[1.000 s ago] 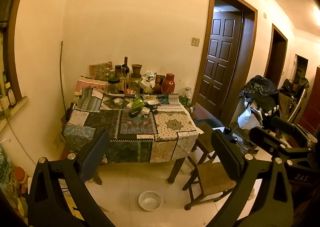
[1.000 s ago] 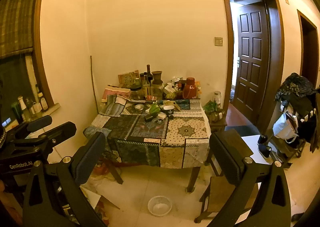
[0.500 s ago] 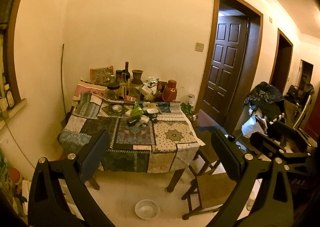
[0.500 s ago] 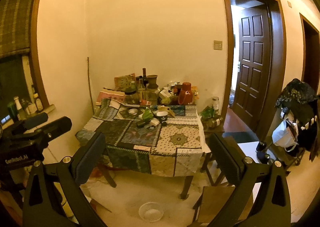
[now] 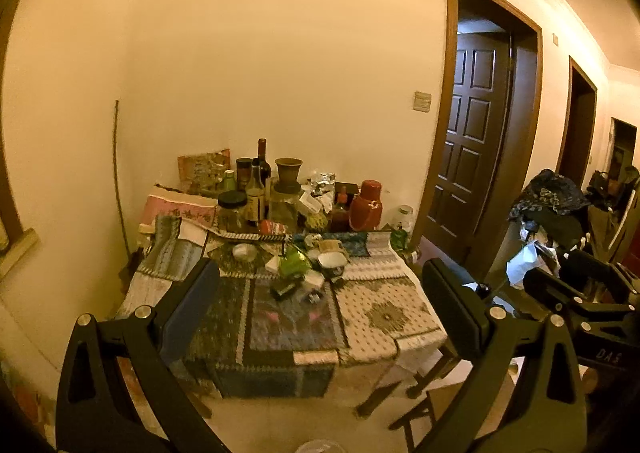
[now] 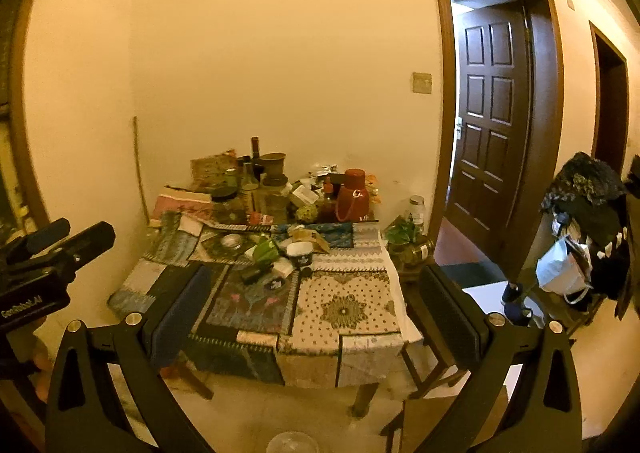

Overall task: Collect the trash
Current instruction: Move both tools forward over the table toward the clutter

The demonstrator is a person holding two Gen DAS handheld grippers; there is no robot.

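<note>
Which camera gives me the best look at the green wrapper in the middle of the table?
The left wrist view. The green wrapper sits larger and less blurred there, among the litter on the patchwork table. The right wrist view also shows it, unobstructed but smaller and softer.

Both hand-held grippers — left point(image 5: 320, 293), right point(image 6: 316, 297) — wide apart, empty

Patchwork tablecloth point(image 5: 280, 317) in blue and cream — red flask point(image 5: 366, 206), dark-brown door point(image 6: 494, 125).
</note>
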